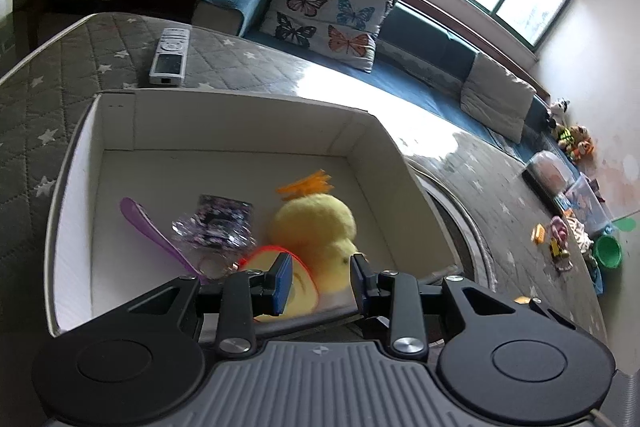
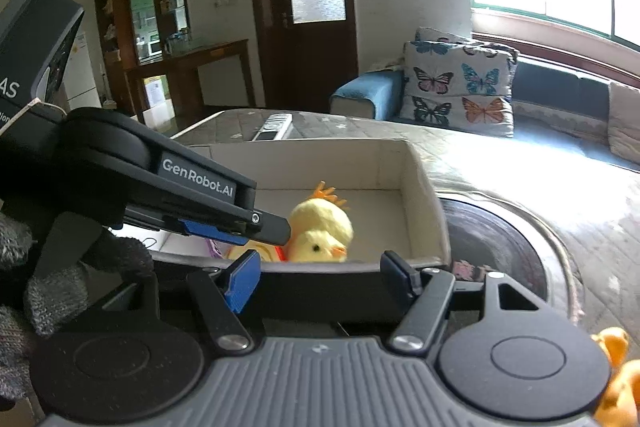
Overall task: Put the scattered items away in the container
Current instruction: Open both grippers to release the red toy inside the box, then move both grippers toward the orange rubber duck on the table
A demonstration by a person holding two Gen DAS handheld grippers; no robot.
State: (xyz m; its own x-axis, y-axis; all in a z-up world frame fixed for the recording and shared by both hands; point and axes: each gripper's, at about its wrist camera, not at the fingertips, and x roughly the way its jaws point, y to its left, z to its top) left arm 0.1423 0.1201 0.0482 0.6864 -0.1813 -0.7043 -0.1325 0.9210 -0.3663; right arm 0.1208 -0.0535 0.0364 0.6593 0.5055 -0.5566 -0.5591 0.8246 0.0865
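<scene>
A white cardboard box [image 1: 76, 163] stands on the quilted table. In it lie a yellow plush chick [image 1: 316, 227] with an orange crest, a purple spoon [image 1: 152, 231], a shiny crumpled wrapper [image 1: 220, 227] and a yellow-red apple-slice toy [image 1: 300, 287]. My left gripper [image 1: 320, 279] is open and empty above the box's near edge, just over the chick. In the right wrist view the box [image 2: 424, 187] and chick [image 2: 320, 231] show too. My right gripper [image 2: 320, 279] is open and empty in front of the box's near wall. The left gripper's body [image 2: 192, 187] reaches in from the left.
A white remote [image 1: 170, 57] lies on the table beyond the box. A round dark inset [image 2: 500, 247] sits right of the box. An orange plush [image 2: 616, 375] shows at the lower right. A blue sofa with butterfly cushions [image 1: 328, 15] stands behind; toys litter the floor [image 1: 568, 239].
</scene>
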